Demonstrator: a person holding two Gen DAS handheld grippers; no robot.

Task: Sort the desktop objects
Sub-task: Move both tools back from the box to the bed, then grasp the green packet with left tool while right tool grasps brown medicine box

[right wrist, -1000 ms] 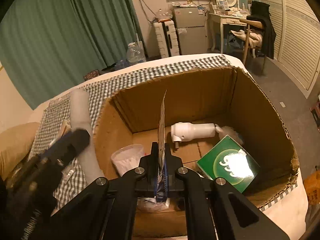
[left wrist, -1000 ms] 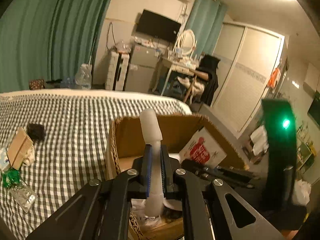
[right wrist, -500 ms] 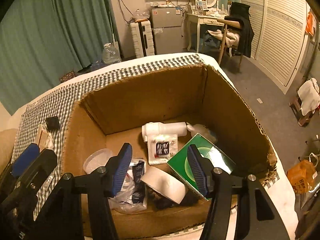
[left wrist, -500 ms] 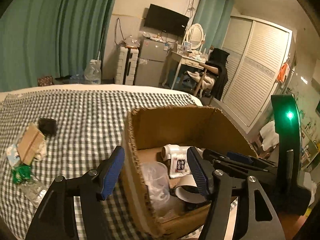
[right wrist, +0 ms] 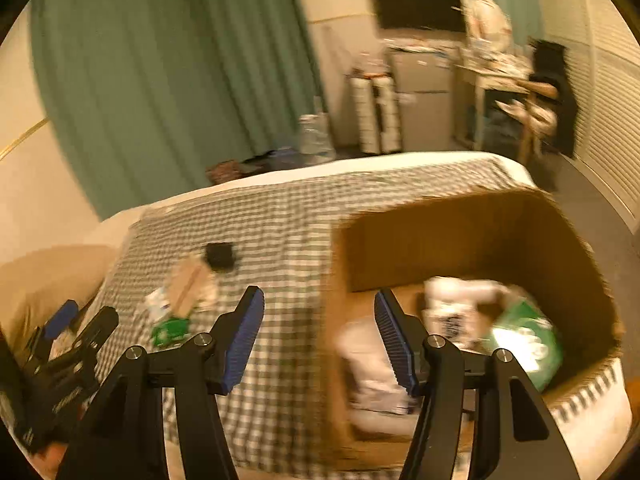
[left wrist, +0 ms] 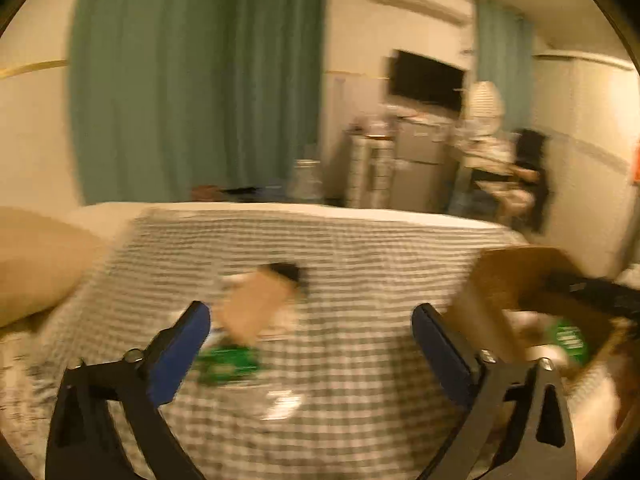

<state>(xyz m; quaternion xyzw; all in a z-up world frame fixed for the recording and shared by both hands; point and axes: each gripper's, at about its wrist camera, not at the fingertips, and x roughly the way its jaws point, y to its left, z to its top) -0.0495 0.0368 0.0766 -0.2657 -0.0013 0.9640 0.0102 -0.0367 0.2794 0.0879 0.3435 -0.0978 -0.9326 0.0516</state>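
Cardboard box (right wrist: 472, 236) on bed (right wrist: 280, 220), partly filled. Loose items (left wrist: 248, 312) lie apart on checkered cover. Left gripper (left wrist: 310, 334) and right gripper (right wrist: 320, 336): jaws wide, empty. Step, judged: reach toward next pickup. Next: centre jaws over one item, close.

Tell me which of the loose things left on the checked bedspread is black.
The small black item farthest up the bedspread, just beyond the tan cardboard piece; the packet nearer the tools is green.

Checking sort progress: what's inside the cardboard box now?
Box holds a green packet, a white bottle and a white bag. Blur and the near wall hide anything else.
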